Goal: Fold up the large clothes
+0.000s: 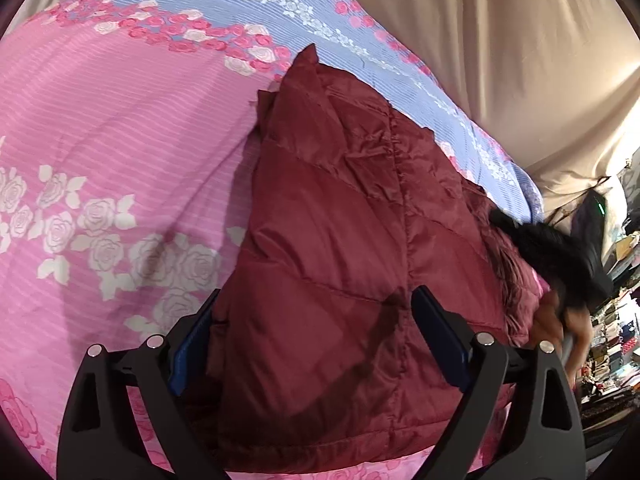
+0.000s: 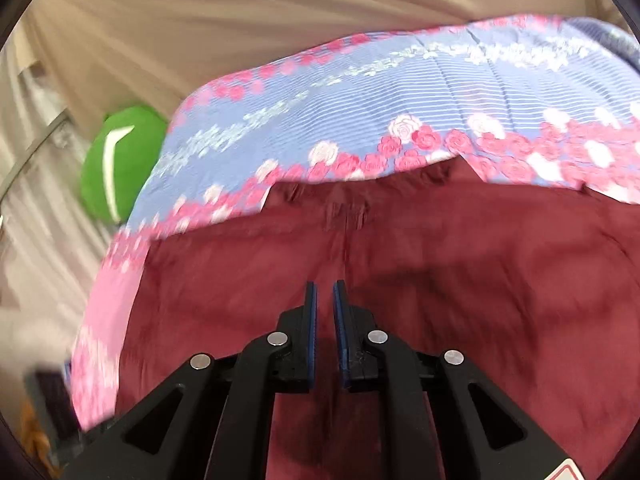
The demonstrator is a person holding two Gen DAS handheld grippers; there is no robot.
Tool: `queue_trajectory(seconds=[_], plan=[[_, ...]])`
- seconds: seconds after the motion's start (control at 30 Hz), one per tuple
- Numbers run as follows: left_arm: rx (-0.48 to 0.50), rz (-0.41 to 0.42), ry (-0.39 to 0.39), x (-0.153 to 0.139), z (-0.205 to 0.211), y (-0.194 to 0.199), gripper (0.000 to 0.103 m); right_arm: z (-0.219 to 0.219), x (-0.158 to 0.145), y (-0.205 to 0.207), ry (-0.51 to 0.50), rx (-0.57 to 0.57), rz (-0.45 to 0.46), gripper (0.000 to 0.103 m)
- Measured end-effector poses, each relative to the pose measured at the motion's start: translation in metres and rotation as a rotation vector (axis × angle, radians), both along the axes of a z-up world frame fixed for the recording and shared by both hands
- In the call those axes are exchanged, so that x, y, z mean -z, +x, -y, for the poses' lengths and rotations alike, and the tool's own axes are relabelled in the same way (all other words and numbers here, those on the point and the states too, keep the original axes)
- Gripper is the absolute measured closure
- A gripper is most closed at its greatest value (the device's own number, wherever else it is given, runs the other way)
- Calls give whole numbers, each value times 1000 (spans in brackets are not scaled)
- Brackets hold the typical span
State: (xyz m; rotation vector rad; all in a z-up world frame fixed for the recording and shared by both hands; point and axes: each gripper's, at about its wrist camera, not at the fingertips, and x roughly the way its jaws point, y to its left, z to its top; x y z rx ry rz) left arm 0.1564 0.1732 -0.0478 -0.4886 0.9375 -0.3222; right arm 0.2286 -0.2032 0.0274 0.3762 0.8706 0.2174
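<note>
Beige draped curtains hang behind a bed spread with a floral striped sheet, pink near the camera and blue farther back. On it lies the maroon quilted puffer jacket, its shiny fabric stitched in diagonal channels, folded into a thick wedge with black fur trim at one edge. The left gripper has its blue-padded jaws spread wide around the jacket's near corner, not pressing it. The right gripper hovers above the jacket with its jaws nearly together and nothing between them. A green cushion sits at the bed's far end.
</note>
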Motion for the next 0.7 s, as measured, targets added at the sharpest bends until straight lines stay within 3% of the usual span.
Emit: queue_trajectory(seconds=[0.1,0.23,0.33,0.57,0.7], plan=[[13,-6,-5,0,5,4,31,-4,6,-30,-22,-42,-19,92],[19,-10,-15,-4,10,8,60,-10,28,-39,-44,-62,-55,93],[28,37,-8,-21,13,2,84,-10,36,-35,-35,-66,-64,97],[113,216,-11,-85,42,-26,91,-4,47,-33,19,-72,-73,99],[239,326,-38,-125,80,-43,91,-5,49,-34,13,-72,-65,99]])
